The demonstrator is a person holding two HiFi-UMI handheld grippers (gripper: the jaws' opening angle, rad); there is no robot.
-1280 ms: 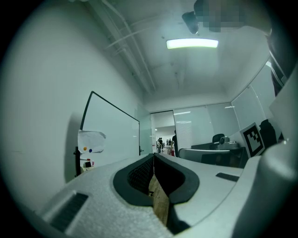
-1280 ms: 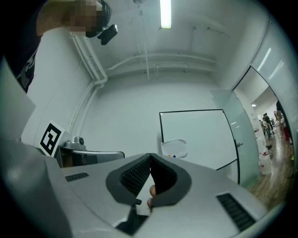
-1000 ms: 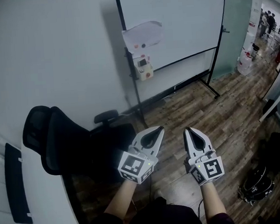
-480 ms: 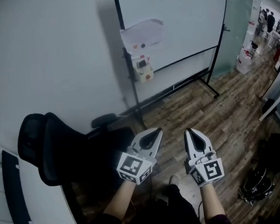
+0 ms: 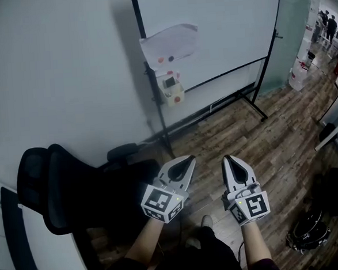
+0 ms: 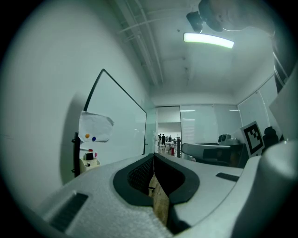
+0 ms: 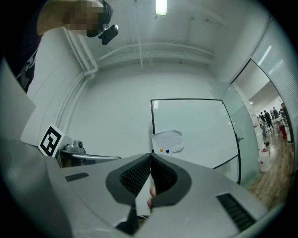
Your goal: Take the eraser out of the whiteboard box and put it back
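Note:
The whiteboard (image 5: 207,25) stands on its black frame against the wall ahead. A cream whiteboard box (image 5: 172,90) hangs on the left post, below a sheet of paper (image 5: 169,43) pinned with magnets. Small items stand in the box; I cannot tell the eraser among them. In the left gripper view the box (image 6: 88,162) shows small at the left. My left gripper (image 5: 189,159) and right gripper (image 5: 227,158) are held side by side, well short of the board, both shut and empty. The jaws meet in the left gripper (image 6: 153,155) and right gripper (image 7: 151,155) views.
A black office chair (image 5: 63,185) and a white desk (image 5: 56,255) stand at the lower left. A dark bag (image 5: 308,237) lies on the wooden floor at the lower right. A glass partition, a water bottle (image 5: 297,73) and distant people (image 5: 326,28) are at the right.
The chair has slid toward the lower left of the head view and the whiteboard stands a little nearer. Both grippers have travelled forward together, still shut.

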